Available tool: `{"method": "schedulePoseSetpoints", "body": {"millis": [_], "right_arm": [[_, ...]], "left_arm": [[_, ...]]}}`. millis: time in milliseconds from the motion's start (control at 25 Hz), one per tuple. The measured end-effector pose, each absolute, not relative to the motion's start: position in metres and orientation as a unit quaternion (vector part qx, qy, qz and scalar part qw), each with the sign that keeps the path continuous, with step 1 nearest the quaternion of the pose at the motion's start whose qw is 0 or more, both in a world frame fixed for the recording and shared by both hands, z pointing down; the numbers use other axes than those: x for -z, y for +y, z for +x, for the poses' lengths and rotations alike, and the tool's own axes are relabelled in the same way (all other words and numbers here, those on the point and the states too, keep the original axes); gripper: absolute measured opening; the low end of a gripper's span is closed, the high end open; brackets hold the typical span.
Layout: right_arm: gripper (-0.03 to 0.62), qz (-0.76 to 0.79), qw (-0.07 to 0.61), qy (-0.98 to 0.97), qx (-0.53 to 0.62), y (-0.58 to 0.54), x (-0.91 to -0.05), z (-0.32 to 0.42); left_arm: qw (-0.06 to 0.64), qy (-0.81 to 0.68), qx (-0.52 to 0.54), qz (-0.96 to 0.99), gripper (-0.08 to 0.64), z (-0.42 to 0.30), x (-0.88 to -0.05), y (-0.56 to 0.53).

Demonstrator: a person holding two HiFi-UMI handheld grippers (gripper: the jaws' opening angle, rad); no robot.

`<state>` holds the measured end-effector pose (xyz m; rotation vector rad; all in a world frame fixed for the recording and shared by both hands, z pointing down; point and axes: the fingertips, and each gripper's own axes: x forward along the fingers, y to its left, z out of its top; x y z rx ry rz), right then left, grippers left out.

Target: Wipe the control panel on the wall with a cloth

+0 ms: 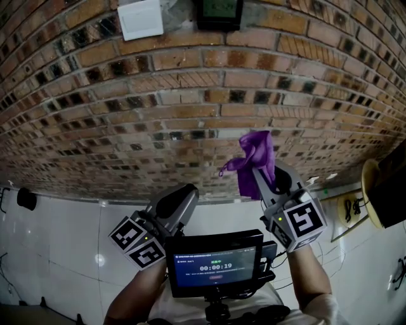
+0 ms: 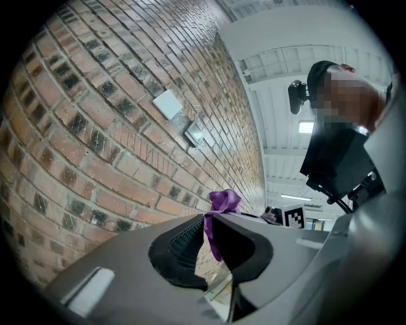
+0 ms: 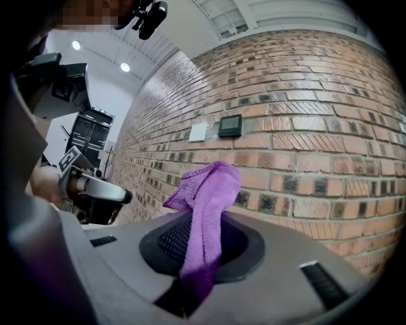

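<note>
The right gripper (image 3: pixel 203 257) has its 2 jaws clamped on the purple cloth (image 3: pixel 208 193), which stands up past the fingertips. The left gripper (image 2: pixel 212 251) is empty, its jaws a little apart. Well beyond the fingers, on the brick wall (image 1: pixel 190 95), the dark control panel (image 1: pixel 219 13) sits beside 1 white plate (image 1: pixel 141 19).

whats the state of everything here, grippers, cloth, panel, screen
right gripper, shut on the purple cloth
purple cloth, pinched between the jaws, bunched, top end sticking up free
left gripper, jaws slightly apart, holding nothing
control panel, mounted on the brick wall, nothing touching it
monitor, on, showing a timer
</note>
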<state>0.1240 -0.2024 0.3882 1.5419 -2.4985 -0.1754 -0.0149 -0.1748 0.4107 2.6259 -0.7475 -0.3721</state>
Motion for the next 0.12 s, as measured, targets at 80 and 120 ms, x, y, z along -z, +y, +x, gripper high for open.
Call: {"method": "schedulePoseSetpoints", "body": {"millis": [80,120], "right_arm": [[0.080,0.520,0.105,-0.847,0.048,-0.1982,-0.3934,0.1216],[0.080,0.519,0.108,-0.847,0.042,-0.1958,-0.3961,0.1205]], "left_arm": [[0.199,-0.267,0.131,0.934,0.034,-0.0143,-0.4158,-0.1713],[0.203,-0.267,0.130,0.933,0.034,-0.0139,-0.4186,-0.1693]]}}
